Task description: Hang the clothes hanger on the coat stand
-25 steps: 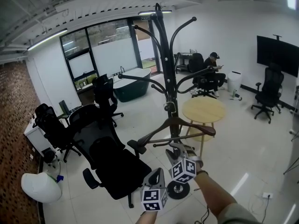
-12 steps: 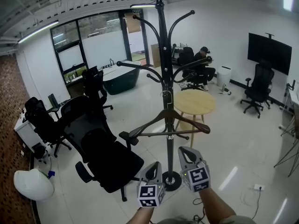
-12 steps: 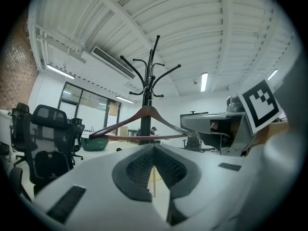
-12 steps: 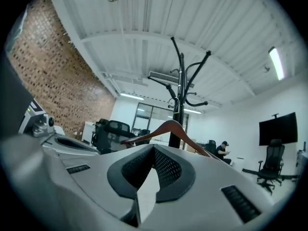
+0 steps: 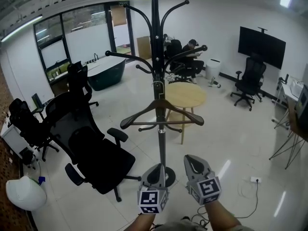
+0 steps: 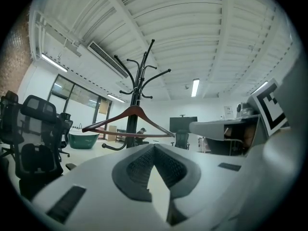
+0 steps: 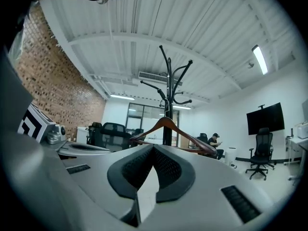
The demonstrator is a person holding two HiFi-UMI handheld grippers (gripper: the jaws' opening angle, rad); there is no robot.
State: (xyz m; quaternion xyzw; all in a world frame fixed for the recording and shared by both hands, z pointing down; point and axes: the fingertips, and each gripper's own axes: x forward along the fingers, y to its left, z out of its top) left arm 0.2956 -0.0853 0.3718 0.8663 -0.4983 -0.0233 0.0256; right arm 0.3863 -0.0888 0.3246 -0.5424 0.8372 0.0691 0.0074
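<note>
Glossy tiled floor [image 5: 231, 143]; hanger [image 5: 185, 113] on coat stand [image 5: 162, 148]; left gripper [image 5: 156, 167], right gripper [image 5: 191, 158] fingers [image 7: 168, 170] pressed together.

Wood against metal
I see a glossy wooden clothes hanger [image 5: 180, 111], smooth black metal coat stand [image 5: 161, 148], shiny tiled floor [image 5: 226, 138].

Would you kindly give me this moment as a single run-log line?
stage: hanger placed | hanger: hanging on coat stand | left gripper: shut, empty | right gripper: shut, empty | both clear of hanger
</note>
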